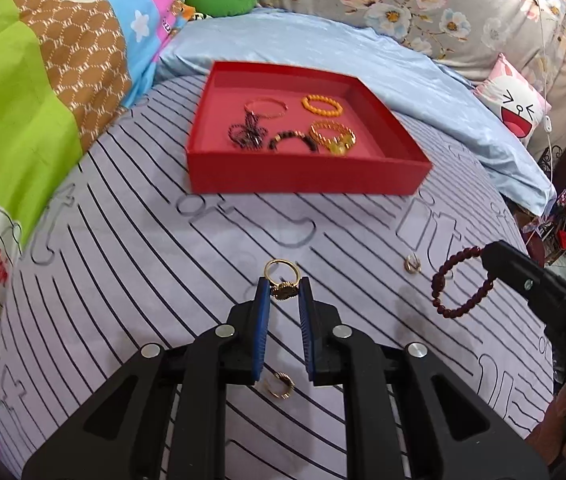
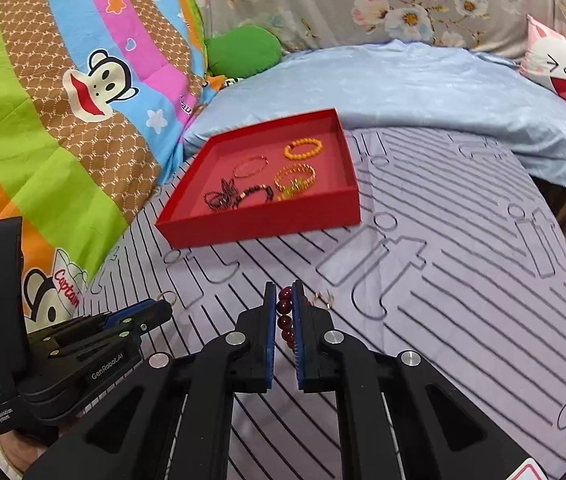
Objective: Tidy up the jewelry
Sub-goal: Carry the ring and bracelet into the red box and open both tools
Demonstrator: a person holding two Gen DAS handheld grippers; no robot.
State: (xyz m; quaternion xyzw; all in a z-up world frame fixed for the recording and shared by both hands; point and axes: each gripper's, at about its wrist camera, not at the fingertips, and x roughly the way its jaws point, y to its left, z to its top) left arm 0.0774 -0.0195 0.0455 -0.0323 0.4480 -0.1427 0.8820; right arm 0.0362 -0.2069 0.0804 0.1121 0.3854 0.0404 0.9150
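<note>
A red tray [image 1: 303,178] [image 2: 259,222] sits on the striped bedsheet and holds several bracelets, among them an orange bead bracelet [image 1: 321,105] [image 2: 303,148]. My left gripper [image 1: 283,292] is shut on a gold ring [image 1: 282,278] and holds it above the sheet. My right gripper [image 2: 284,296] is shut on a dark red bead bracelet [image 2: 285,320]; in the left wrist view that bracelet [image 1: 463,284] hangs from its tip. In the right wrist view the left gripper [image 2: 159,304] is at the lower left with the ring [image 2: 167,297] at its tip.
Another gold ring [image 1: 281,385] lies on the sheet under my left gripper, and a small gold piece [image 1: 411,264] [image 2: 323,299] lies near the right gripper. A cartoon quilt [image 1: 43,80] borders the left side; a blue blanket [image 1: 363,60] and cushions lie behind the tray.
</note>
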